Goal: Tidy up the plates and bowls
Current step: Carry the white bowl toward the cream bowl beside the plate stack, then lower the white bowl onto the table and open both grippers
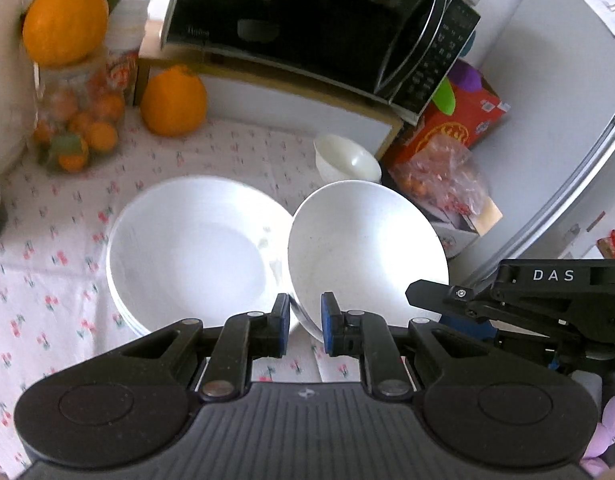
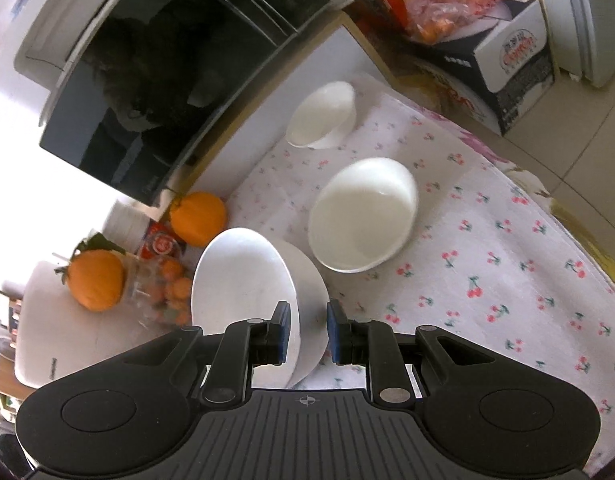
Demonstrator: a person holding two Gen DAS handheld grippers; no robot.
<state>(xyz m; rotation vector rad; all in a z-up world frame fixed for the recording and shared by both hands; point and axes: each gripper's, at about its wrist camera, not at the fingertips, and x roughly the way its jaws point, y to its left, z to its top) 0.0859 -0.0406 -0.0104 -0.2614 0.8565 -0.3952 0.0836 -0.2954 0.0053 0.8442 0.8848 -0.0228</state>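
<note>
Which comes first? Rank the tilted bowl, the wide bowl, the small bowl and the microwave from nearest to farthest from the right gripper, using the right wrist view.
From the right gripper:
1. Tilted bowl, its rim between the fingers.
2. Wide bowl, ahead, slightly right, on the cloth.
3. Small bowl, beyond it, by the shelf.
4. Microwave, upper left; its rank against the small bowl is uncertain.

Black microwave (image 1: 307,28) on a shelf, loose orange (image 1: 173,102) below it, another orange (image 1: 65,20) atop a fruit jar (image 1: 77,120), red box (image 1: 455,124), fruit bag (image 1: 443,172), cherry-print cloth (image 2: 487,264).
</note>
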